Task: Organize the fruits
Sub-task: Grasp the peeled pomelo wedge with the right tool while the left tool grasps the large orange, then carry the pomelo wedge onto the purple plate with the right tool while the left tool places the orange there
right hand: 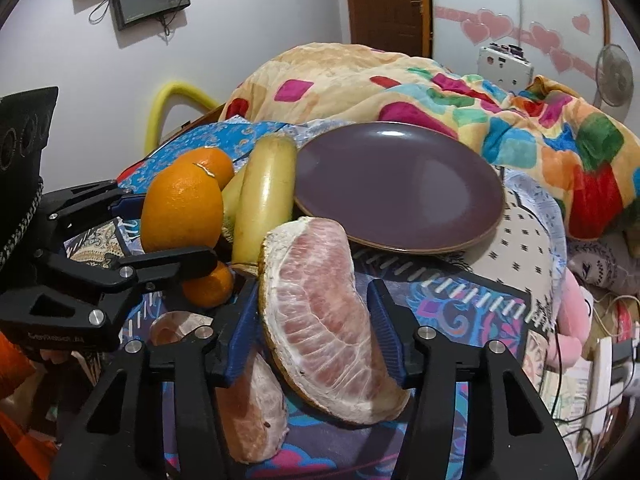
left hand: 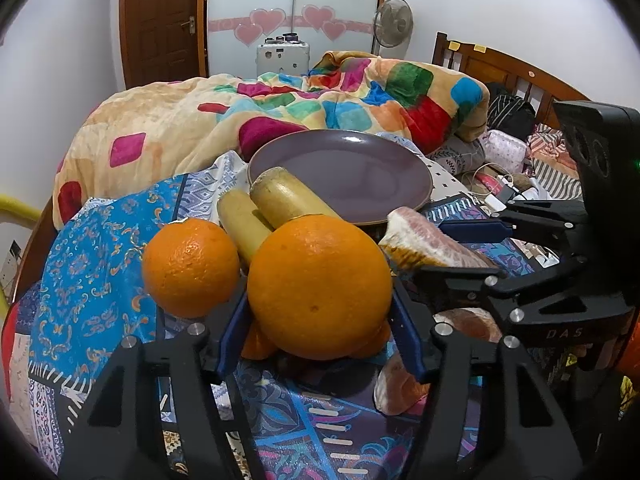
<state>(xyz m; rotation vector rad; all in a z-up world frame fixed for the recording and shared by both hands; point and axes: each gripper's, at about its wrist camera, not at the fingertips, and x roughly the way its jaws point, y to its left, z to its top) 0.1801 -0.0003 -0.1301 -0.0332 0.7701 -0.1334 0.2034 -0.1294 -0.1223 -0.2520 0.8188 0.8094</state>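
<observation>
My left gripper (left hand: 320, 312) is shut on a large orange (left hand: 320, 284), held just above the patterned cloth. A second orange (left hand: 191, 266) sits to its left, and two yellowish bananas (left hand: 280, 196) lie behind. My right gripper (right hand: 316, 320) is shut on a pink pomelo wedge (right hand: 320, 312); the wedge also shows in the left wrist view (left hand: 424, 244). An empty purple plate (right hand: 400, 188) sits behind the fruit, also in the left wrist view (left hand: 352, 172). Another pomelo piece (right hand: 252, 408) lies under the right gripper. A small orange (right hand: 210, 286) lies beneath the left gripper's finger.
The fruit rests on a blue patterned cloth (left hand: 100, 264) on a bed. A colourful blanket (left hand: 320, 96) is heaped behind the plate. Cables and clutter (right hand: 592, 344) lie to the right. A wooden headboard (left hand: 500, 68) stands at the far right.
</observation>
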